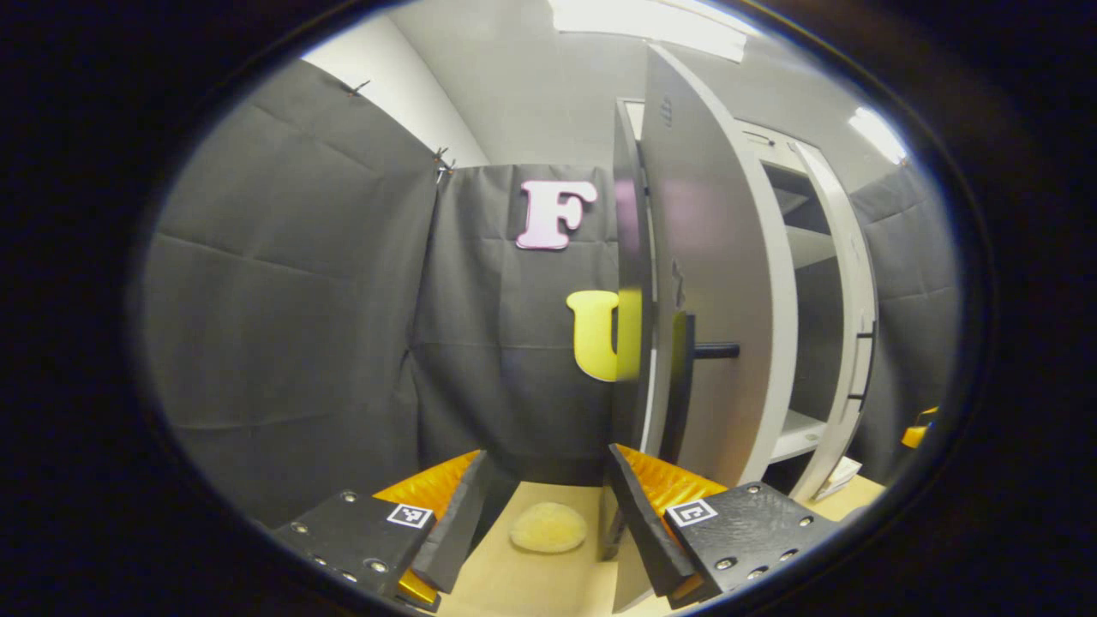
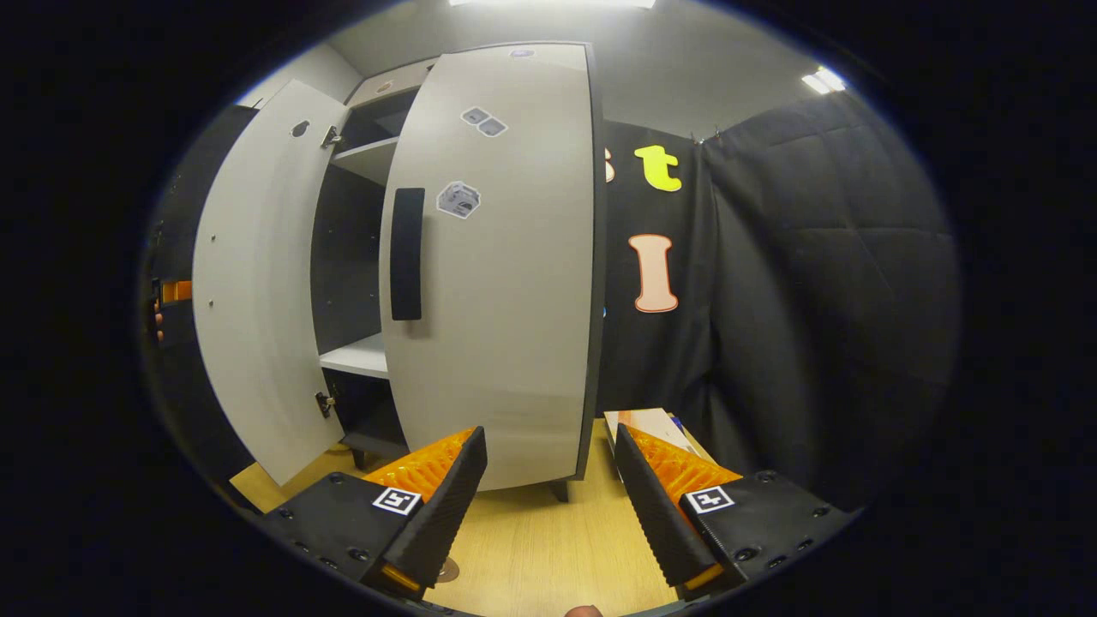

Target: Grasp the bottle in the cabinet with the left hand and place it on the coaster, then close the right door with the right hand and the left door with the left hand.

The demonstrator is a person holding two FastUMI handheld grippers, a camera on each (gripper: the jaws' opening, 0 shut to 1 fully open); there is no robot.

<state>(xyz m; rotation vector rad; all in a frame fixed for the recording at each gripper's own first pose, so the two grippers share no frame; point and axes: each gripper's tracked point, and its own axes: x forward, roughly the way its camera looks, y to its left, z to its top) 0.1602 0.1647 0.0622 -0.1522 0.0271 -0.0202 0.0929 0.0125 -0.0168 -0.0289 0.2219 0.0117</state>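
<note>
Two grippers, both with fingers spread apart and nothing between them.

Left gripper — held low over the wooden table. Between and just beyond its fingertips lies a pale round coaster, flat on the table, bare on top. Ahead and to the right of the fingers stands the cabinet with its left door swung out toward the camera, nearly edge-on; a dark bar handle juts from the door's face. Past that door, shelves show inside the cabinet, and the right door stands open farther right. Bottle: cannot be made out on the shelves seen from here, nor on the coaster.

Right gripper — held low over the table. Right door stands straight ahead of the fingers, close, partly open, its dark handle upright near the door's left edge; small stickers on the face. Left of it, through the gap, a shelf and dark interior. Farther left, the left door is swung wide, inner side showing, hinges visible. At the far left edge, a bit of orange from the other gripper. Beyond the right finger, a flat cardboard item lies on the table by the cloth wall.
</note>
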